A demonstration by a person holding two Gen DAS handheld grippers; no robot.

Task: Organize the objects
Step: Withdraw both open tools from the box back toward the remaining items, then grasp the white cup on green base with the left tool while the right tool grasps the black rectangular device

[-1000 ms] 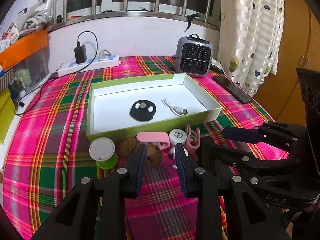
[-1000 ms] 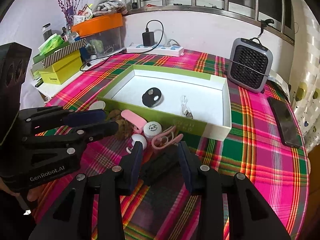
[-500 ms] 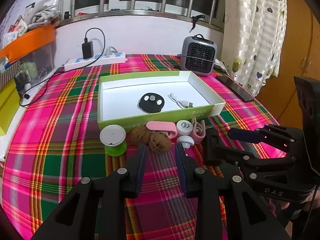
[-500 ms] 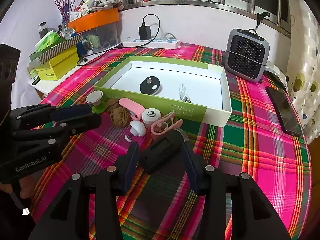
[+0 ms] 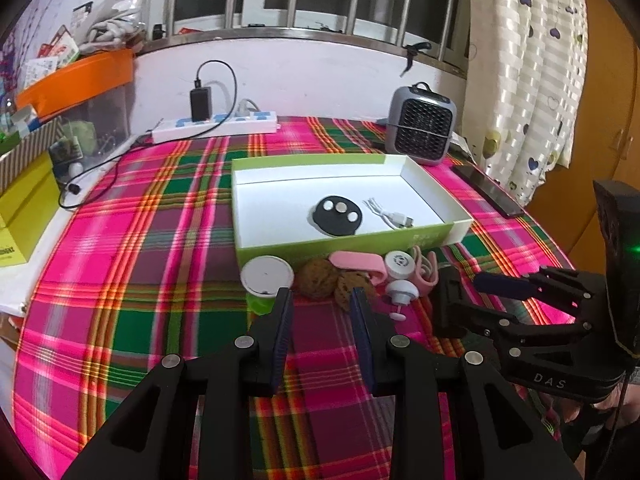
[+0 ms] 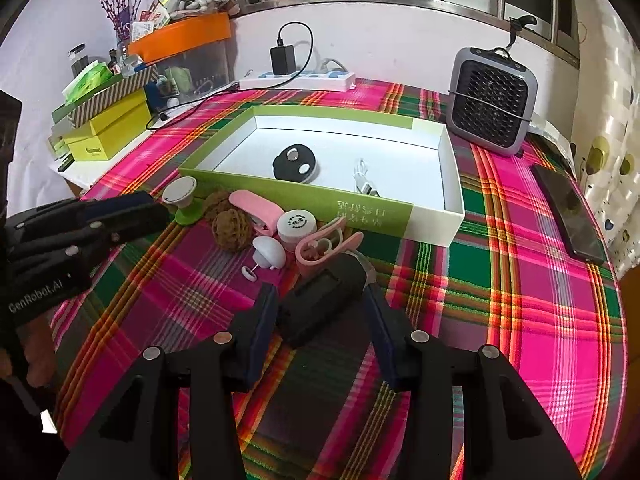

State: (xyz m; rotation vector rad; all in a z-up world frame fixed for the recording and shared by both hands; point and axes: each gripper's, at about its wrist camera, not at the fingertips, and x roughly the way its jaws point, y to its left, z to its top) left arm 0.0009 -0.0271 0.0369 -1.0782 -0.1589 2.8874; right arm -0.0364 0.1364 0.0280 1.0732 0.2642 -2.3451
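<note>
A green box (image 5: 360, 248) with a white inside holds a black disc (image 5: 338, 216) and a white cable (image 5: 390, 218). Along its near wall lie a white-topped green spool (image 5: 267, 280), two walnuts (image 5: 318, 278), a pink case (image 5: 358, 262), a white round cap (image 5: 398, 261), a pink clip (image 5: 424, 276) and a white knob (image 5: 402, 292). My left gripper (image 5: 321, 304) hovers open and empty just short of the walnuts. A black device (image 6: 324, 300) lies slantwise on the cloth between the fingers of my right gripper (image 6: 320, 296), which is open around it.
A grey fan heater (image 5: 424, 130) stands behind the box. A black phone (image 5: 490, 192) lies near the table's right edge. At the back are a power strip (image 5: 224, 124) with a charger, and yellow boxes (image 6: 112, 132) at the left.
The right gripper's jaws have widened around the black device. The left gripper has drawn back from the walnuts, which now sit beyond its fingertips.
</note>
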